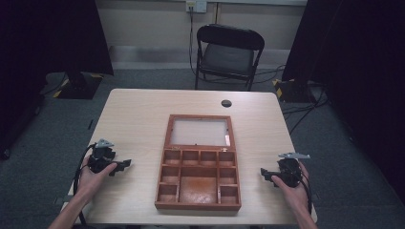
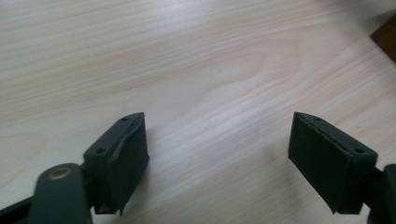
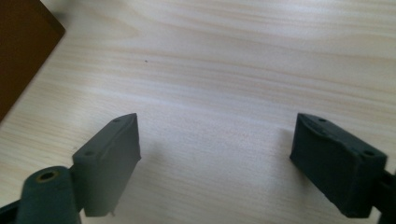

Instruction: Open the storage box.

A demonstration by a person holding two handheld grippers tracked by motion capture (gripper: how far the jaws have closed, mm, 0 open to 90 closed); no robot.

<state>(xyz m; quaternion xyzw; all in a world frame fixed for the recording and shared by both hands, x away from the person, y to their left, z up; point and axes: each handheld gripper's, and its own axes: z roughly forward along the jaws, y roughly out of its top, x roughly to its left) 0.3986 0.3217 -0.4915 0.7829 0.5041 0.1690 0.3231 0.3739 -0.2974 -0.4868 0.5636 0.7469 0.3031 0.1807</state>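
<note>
A brown wooden box (image 1: 198,183) with several small compartments lies open in the middle of the table, its glass-paned lid (image 1: 199,131) laid back flat. My left gripper (image 1: 125,164) rests low over the table to the left of the box, pointing toward it, jaws open with only bare wood between them (image 2: 217,149). My right gripper (image 1: 264,173) sits to the right of the box, pointing at it, also open and empty (image 3: 217,151). A corner of the box (image 3: 23,51) edges the right gripper view's upper left, and another box corner (image 2: 385,35) edges the left gripper view.
The light wooden table (image 1: 138,119) has a round cable hole (image 1: 226,103) near its far edge. A black folding chair (image 1: 228,55) stands beyond the table. Dark curtains hang at both sides, and cables run across the grey floor at right.
</note>
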